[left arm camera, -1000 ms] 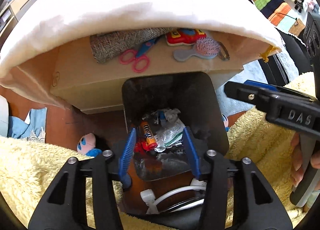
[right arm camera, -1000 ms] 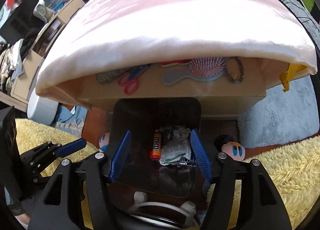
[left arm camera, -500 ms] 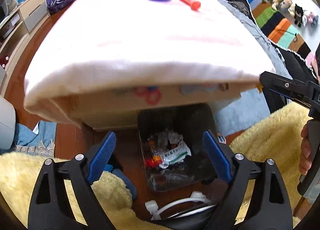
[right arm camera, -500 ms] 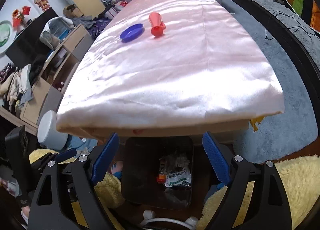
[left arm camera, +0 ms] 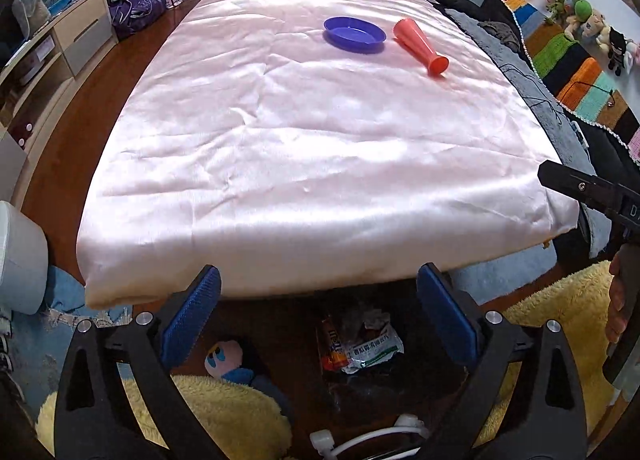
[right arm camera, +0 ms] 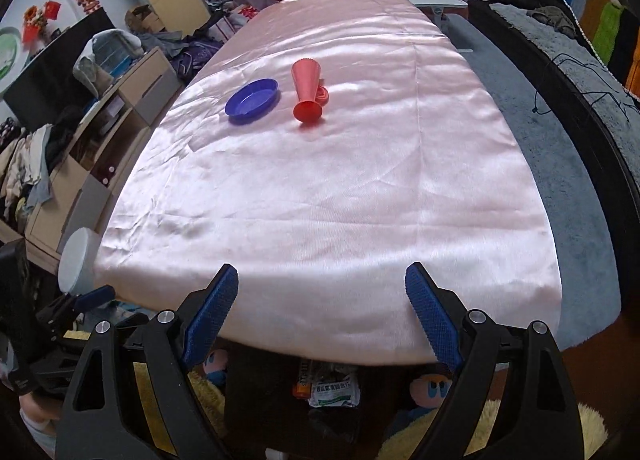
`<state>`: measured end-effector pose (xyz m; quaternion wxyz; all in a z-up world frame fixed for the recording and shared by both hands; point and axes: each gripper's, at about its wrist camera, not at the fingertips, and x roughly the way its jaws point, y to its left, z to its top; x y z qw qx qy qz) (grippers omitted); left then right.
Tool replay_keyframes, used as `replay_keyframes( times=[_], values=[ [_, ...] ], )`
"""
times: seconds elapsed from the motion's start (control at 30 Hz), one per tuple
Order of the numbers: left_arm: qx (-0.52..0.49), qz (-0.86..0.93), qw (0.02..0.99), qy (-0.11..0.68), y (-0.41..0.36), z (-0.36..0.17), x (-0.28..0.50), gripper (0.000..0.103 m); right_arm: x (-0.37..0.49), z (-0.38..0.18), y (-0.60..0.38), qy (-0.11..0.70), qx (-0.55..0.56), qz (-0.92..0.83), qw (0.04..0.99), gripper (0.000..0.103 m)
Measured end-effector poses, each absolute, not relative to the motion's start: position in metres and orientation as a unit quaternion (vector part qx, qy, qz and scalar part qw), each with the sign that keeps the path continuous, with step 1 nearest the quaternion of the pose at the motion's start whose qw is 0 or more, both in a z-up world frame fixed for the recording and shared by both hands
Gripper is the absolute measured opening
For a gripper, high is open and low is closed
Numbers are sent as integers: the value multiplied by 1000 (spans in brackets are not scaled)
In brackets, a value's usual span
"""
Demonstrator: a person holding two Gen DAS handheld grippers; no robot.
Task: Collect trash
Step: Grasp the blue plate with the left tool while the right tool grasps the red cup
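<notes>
Left wrist view: left hand-held gripper (left arm camera: pixel 318 316) has its jaws spread wide, nothing between the blue pads (left arm camera: pixel 190 318), poised above the near edge of the table (left arm camera: pixel 312 164) draped in pink satin cloth. Below that edge sits a dark bin (left arm camera: pixel 412 360) on the floor with the trash (left arm camera: pixel 360 344) inside: an orange-and-brown candy tube, a white-green printed packet and crumpled clear wrap, bunched together. Pink-and-blue plush toy (left arm camera: pixel 224 358) lies on the floor just left of the bin, next to a yellow fluffy rug (left arm camera: pixel 224 412). On the table's far half a blue plate (left arm camera: pixel 354 35) sits just beside an orange cup (left arm camera: pixel 420 47) lying on its side; they look close but I can't tell if they touch. Right hand-held gripper's black body (left arm camera: pixel 588 190) pokes in from the right edge.

Right wrist view: right hand-held gripper (right arm camera: pixel 322 316) also spread wide and empty, over the same table edge. Trash (right arm camera: pixel 326 384) partly visible under the cloth overhang, inside the bin (right arm camera: pixel 256 392). Plush toys on either side of the bin: one at left (right arm camera: pixel 214 366), one at right (right arm camera: pixel 430 390). Blue plate (right arm camera: pixel 252 100) and orange cup (right arm camera: pixel 307 90) sit side by side mid-table. Left hand-held gripper (right arm camera: pixel 80 300) shows at the left edge, low beside the table. Grey rug (right arm camera: pixel 560 164) along the table's right side.
</notes>
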<state>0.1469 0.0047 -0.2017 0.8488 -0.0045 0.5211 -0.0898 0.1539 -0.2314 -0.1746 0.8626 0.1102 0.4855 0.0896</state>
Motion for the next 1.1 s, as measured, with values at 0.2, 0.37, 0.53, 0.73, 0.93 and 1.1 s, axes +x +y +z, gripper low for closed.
replay_keyframes(
  times=[0.2,0.37,0.53,0.73,0.93,1.1],
  values=[
    [7,-82,851,519,2,-199,189,95,204,-174,-228,486,107,93,863,86],
    [8,-79,850,521,-3,-198,233,95,251,-176,-228,491,110,89,860,86],
    [4,-68,849,523,-10,-201,276,95,292,-179,-217,491,95,96,861,64],
    [12,-77,851,520,-24,-202,314,95,329,-191,-198,498,66,104,858,45],
    [18,-100,847,521,-43,-208,342,95,347,-197,-197,488,30,84,868,34],
    [30,-108,847,519,-66,-213,367,95,358,-197,-216,483,43,72,871,33]
  ],
)
